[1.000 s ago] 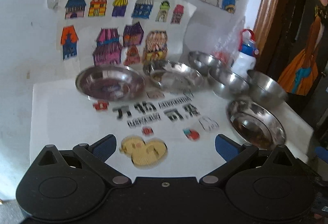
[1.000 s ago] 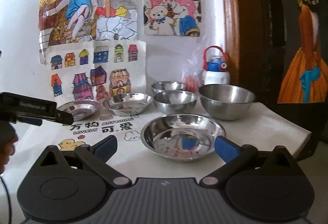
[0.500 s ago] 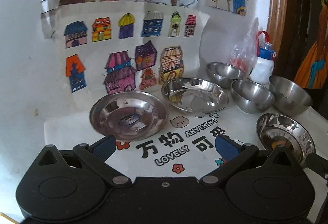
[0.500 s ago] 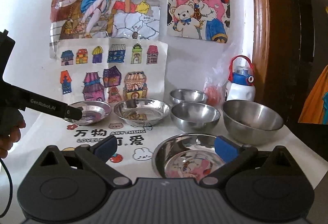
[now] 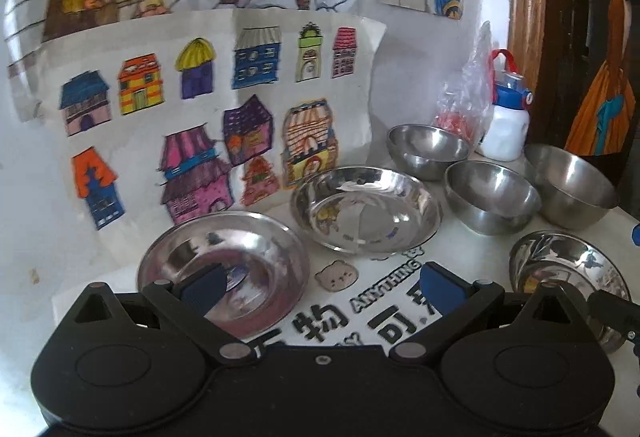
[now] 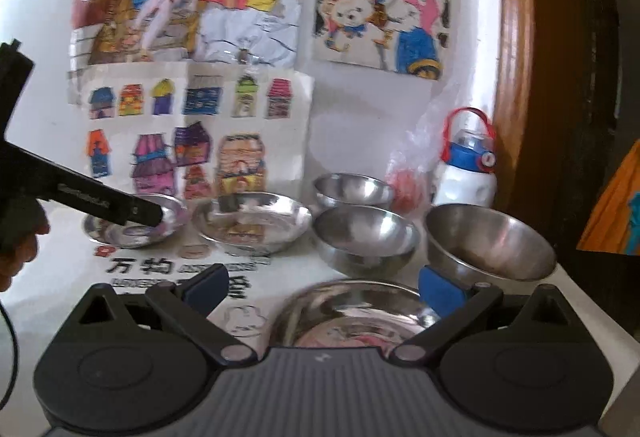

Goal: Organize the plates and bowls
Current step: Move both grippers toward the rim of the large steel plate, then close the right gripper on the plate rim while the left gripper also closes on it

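Three shallow steel plates and three steel bowls lie on a printed white cloth. My left gripper [image 5: 320, 285] is open, its left fingertip over the inside of the small left plate [image 5: 240, 257] and its right fingertip outside that plate's rim, above the cloth. The middle plate [image 5: 366, 209] sits just beyond. My right gripper [image 6: 323, 287] is open and low over the near plate [image 6: 352, 313], which lies between its fingertips. Behind stand the small bowl [image 6: 354, 189], the medium bowl [image 6: 368, 233] and the large bowl [image 6: 488, 241]. In the right wrist view the left gripper's fingers [image 6: 120, 207] reach over the small plate [image 6: 136, 225].
A white bottle [image 6: 466, 165] with a blue cap and red strap stands by the wall behind the bowls, next to a clear plastic bag [image 6: 408, 181]. Drawings cover the wall close behind the dishes. A brown wooden frame [image 6: 516, 77] rises at the right, past the table's edge.
My left gripper has moved forward and down; its left fingertip now hangs over the small plate. My right gripper has closed in low over the near plate. Both stay open.
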Tool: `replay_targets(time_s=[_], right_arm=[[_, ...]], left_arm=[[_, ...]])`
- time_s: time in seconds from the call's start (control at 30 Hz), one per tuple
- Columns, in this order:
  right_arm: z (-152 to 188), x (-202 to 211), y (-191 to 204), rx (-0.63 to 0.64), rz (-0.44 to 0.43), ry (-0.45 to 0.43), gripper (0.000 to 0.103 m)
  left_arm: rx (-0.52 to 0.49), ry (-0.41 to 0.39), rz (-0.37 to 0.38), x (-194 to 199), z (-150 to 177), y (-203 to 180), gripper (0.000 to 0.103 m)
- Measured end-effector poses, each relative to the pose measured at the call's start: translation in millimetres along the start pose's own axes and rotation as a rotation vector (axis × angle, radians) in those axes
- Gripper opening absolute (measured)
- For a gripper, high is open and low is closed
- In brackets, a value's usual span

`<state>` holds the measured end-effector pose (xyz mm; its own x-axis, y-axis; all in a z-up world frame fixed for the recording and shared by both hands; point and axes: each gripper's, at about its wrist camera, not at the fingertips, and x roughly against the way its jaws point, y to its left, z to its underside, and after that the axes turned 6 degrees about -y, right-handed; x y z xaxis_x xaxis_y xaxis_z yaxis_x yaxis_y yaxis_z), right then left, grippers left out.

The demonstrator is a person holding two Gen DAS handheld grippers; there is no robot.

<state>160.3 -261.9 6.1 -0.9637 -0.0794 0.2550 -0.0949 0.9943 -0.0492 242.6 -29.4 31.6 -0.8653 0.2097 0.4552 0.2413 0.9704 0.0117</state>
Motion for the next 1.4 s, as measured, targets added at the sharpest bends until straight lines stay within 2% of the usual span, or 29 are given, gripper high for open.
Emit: replay_targets(time_s=[0.37, 0.57, 0.8, 0.93, 1.03, 1.17, 1.2, 1.3, 1.33, 1.4], right_arm=[[22, -11, -67, -0.130, 0.193, 0.144, 0.103], [41, -12, -80, -0.223, 0.185, 0.178, 0.102], [57, -12, -81, -0.305, 0.164, 0.191, 0.088], [59, -8, -79, -0.305, 0.190, 0.170, 0.079], [58, -6, -78, -0.314, 0.186, 0.160, 0.069], [58, -4, -75, -0.320, 0.193, 0.159, 0.050], [59, -4, -75, -0.324, 0.191, 0.161, 0.043], [61, -5, -73, -0.335, 0.186, 0.177, 0.031], [61, -4, -72, -0.338, 0.189, 0.176, 0.030], [62, -3, -70, -0.346, 0.188, 0.174, 0.028]], left_arm=[[0.001, 0.042, 0.158, -25, 8, -50, 0.102], [-0.007, 0.064, 0.218, -38, 13, -87, 0.102], [0.011, 0.124, 0.211, -53, 20, -107, 0.102], [0.012, 0.125, 0.210, -54, 23, -110, 0.099], [0.025, 0.123, 0.218, -52, 23, -109, 0.088], [0.059, 0.130, 0.236, -50, 23, -108, 0.071], [0.065, 0.132, 0.242, -50, 24, -108, 0.061], [0.071, 0.148, 0.259, -50, 25, -109, 0.044], [0.068, 0.149, 0.259, -50, 26, -110, 0.040], [0.065, 0.149, 0.258, -49, 28, -110, 0.024]])
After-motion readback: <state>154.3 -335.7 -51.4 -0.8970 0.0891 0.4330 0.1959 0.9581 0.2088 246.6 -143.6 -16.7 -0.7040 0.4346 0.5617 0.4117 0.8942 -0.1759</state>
